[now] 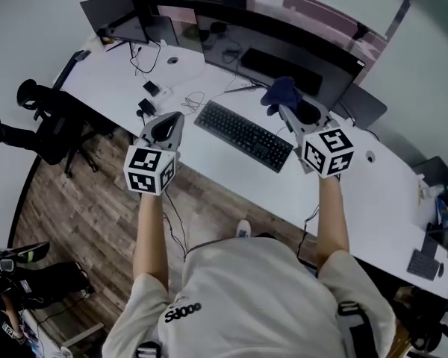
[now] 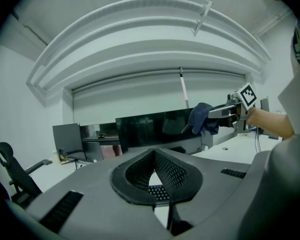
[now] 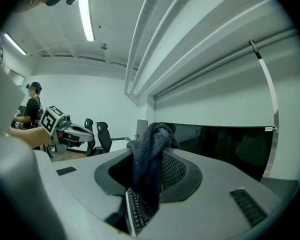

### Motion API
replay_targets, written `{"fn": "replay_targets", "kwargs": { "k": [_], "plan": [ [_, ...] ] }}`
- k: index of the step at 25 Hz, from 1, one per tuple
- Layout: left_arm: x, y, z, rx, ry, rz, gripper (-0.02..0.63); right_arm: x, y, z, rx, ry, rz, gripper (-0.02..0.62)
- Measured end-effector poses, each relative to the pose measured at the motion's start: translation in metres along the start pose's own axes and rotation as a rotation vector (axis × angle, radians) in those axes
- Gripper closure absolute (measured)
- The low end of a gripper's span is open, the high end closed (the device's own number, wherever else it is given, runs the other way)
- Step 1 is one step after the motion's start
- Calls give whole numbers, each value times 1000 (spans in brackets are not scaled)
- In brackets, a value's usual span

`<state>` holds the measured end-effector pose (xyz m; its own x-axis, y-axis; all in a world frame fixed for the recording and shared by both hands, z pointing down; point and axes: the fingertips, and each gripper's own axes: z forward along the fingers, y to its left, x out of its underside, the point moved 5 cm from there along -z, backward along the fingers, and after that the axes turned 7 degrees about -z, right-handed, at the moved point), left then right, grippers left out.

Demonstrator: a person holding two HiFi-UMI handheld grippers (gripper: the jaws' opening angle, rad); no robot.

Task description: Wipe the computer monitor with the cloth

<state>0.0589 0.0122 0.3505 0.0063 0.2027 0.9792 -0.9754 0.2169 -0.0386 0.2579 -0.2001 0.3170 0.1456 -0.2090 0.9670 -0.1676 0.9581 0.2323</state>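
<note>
Long white desk (image 1: 343, 177), curving from far left to near right. Wide curved monitor (image 1: 284, 51) along the far edge of the desk, screen dark. Black office chair (image 1: 56, 125) on the wood floor at the left end of the desk. Black keyboard (image 1: 243, 135) on the desk, just on the near side of the monitor.

Left gripper (image 1: 172, 119) raised above the near desk edge, left of the keyboard. Jaw tips pressed together, nothing between them (image 2: 154, 151); keyboard visible through the gap lower down.

Right gripper (image 1: 287, 109) right of the keyboard, aimed at the right part of the monitor. Jaws clamped on a dark blue cloth (image 1: 280, 93).

Cloth bunched above the jaw tips and hanging down between them (image 3: 149, 159), close in front of the screen; contact with the screen not determinable.
</note>
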Motion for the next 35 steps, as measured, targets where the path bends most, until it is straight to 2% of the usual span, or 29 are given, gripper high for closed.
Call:
{"fn": "replay_targets", "kwargs": {
  "k": [8,11,15,17,21,27,31,35],
  "plan": [
    [2,13,57,-1,32,-15,588,13,-55,38,25,-4,41,486],
    [2,25,73,22,35,-12,588,9,-72,43,75,-14,39,486],
    [-6,52,108,76,10,-7,588,2,-101,38,186,-17,42,486],
    [-17,65,131,121,-15,-1,588,-3,-115,33,261,-9,23,485],
    [-41,72,183,278,-45,49,588,-17,-143,14,442,31,-29,485],
    [-73,50,252,510,-70,95,588,-32,-192,-36,715,101,-33,485],
    [-78,37,270,574,-75,103,588,-25,-218,-57,825,147,-5,485],
    [-77,23,280,617,-71,109,588,-18,-238,-68,877,200,4,483]
  ]
}}
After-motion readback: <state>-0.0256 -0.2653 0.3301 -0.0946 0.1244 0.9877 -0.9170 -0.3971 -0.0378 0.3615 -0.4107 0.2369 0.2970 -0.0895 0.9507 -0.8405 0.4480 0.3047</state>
